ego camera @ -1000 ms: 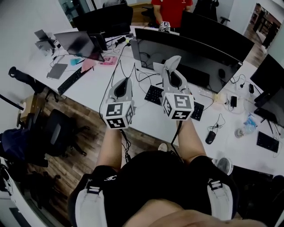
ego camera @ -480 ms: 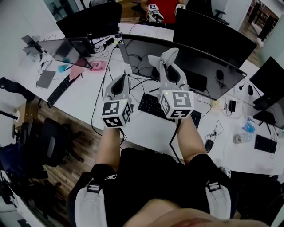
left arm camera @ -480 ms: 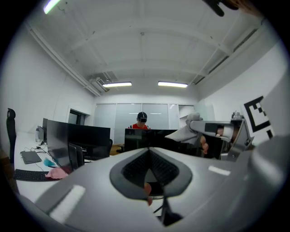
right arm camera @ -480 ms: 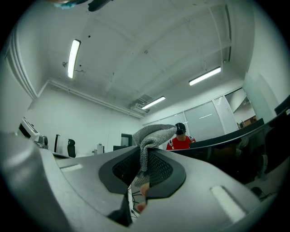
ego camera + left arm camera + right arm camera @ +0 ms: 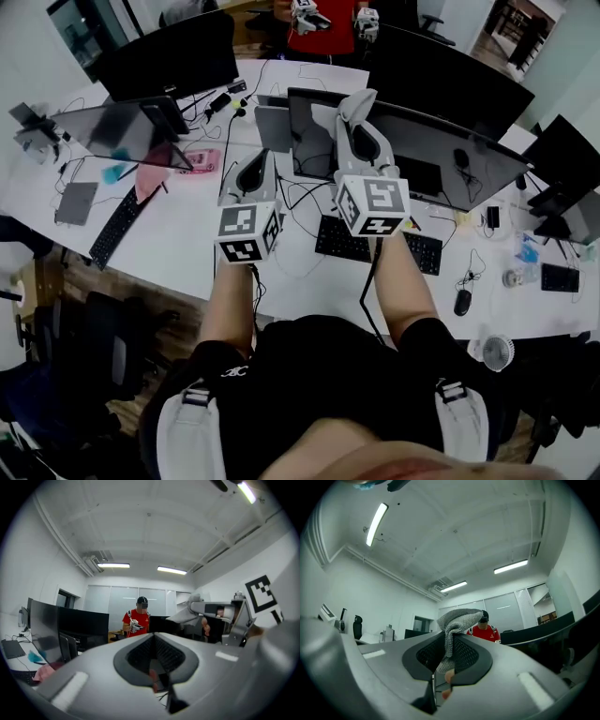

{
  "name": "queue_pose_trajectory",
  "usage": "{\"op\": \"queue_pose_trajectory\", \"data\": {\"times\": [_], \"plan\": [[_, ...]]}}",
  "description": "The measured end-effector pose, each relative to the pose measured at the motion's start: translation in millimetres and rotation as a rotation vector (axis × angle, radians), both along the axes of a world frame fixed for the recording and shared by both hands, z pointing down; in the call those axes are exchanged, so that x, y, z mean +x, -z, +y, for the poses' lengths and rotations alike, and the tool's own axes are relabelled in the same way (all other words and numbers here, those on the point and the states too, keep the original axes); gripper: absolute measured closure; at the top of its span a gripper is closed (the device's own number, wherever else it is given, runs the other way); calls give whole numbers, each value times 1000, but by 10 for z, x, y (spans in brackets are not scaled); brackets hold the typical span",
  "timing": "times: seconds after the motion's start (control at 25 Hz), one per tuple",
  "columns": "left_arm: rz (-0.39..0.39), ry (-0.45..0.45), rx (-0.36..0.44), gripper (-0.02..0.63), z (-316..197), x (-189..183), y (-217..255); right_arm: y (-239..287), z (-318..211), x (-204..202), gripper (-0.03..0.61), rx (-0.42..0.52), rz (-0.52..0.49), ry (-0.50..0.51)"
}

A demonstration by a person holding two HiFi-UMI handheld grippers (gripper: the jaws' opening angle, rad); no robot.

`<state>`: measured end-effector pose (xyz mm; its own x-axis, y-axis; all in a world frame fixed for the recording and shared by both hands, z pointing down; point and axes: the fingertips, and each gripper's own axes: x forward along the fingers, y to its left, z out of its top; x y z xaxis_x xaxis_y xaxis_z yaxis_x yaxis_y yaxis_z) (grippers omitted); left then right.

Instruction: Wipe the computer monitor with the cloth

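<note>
A wide dark curved monitor [image 5: 450, 155] stands on the white desk [image 5: 178, 239], with a black keyboard [image 5: 375, 246] in front of it. My right gripper [image 5: 360, 105] is raised in front of the monitor's left half and is shut on a grey knitted cloth [image 5: 366, 127]. In the right gripper view the cloth [image 5: 457, 623] bunches out above the shut jaws of that gripper [image 5: 449, 641]. My left gripper [image 5: 263, 157] hovers lower and to the left over the desk cables, shut with nothing in it; its jaws [image 5: 154, 637] meet at the tip.
A person in a red shirt [image 5: 323, 28] stands beyond the desk holding grippers. A second dark screen [image 5: 122, 131], a pink item [image 5: 202, 161] and another keyboard [image 5: 112, 230] lie at left. A mouse [image 5: 461, 302], a small fan [image 5: 494, 352] and more monitors [image 5: 562, 159] are at right.
The view has shifted closer over the desk, so the monitor and keyboard now lie lower in it. Both grippers stay shut; the right one, with the cloth, now reaches the monitor's top edge.
</note>
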<state>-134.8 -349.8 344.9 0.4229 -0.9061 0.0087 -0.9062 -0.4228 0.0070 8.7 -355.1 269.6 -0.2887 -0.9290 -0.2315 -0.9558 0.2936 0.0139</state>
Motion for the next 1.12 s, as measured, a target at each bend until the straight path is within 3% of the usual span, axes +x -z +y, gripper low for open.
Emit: {"op": "queue_pose_trajectory", "data": {"times": [0.28, 0.52, 0.88, 1.12], "plan": [[8, -62, 10, 565, -214, -444, -73, 254, -321, -355, 554, 52, 22, -100], [11, -101, 9, 565, -279, -690, -124, 205, -630, -623, 554, 7, 89, -160], [40, -131, -12, 565, -334, -804, -233, -87, -920, -493, 554, -118, 143, -241], [46, -148, -16, 565, -375, -705, -245, -126, -964, -304, 554, -151, 163, -274]]}}
